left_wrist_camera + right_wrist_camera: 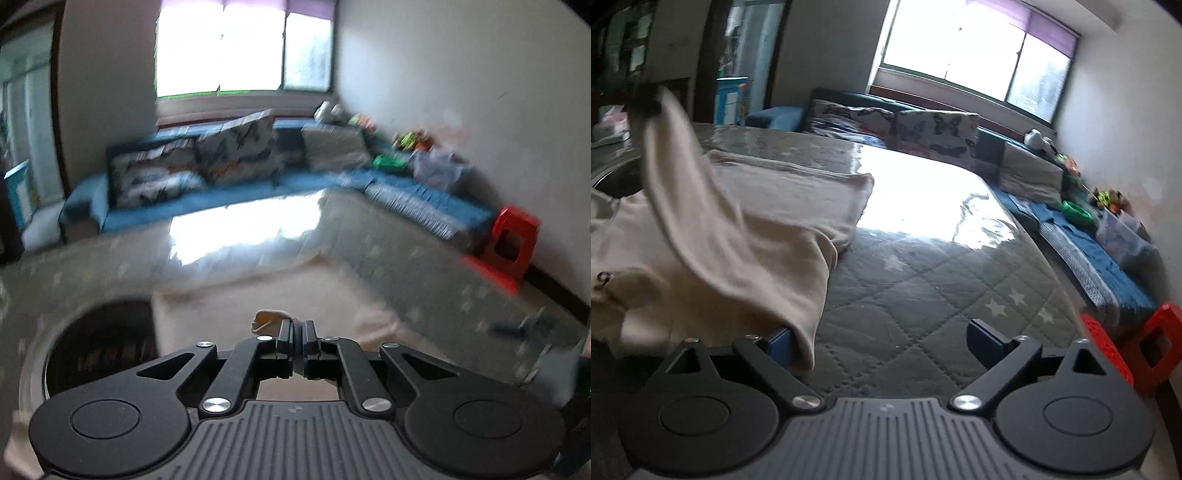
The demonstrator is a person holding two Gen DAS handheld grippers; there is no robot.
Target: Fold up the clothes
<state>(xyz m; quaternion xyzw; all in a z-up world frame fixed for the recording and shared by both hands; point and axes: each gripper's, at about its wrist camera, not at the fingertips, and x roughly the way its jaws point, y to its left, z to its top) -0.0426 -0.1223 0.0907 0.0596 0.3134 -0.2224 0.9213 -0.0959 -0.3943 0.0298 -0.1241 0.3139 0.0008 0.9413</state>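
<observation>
Left claw (pixel 297 326) pinched tight on a fold of the cream garment (pixel 258 295), lifted above the quilted table (pixel 388 251). Right claw (pixel 881 341) spread wide, holding nothing, low over the table; garment draped just beside its left finger (pixel 781 345), spreading leftward.

1. Left wrist view: sitting just behind the left gripper (pixel 297 325), looking low across the table (pixel 388 251) toward the window (pixel 243 48).
2. Right wrist view: riding behind the right gripper (pixel 882 339), facing the same way, close above the table (pixel 923 295).
3. Both views are sharing the sofa (pixel 236 192), window (pixel 964 55) and red stool (pixel 1152 347).
</observation>
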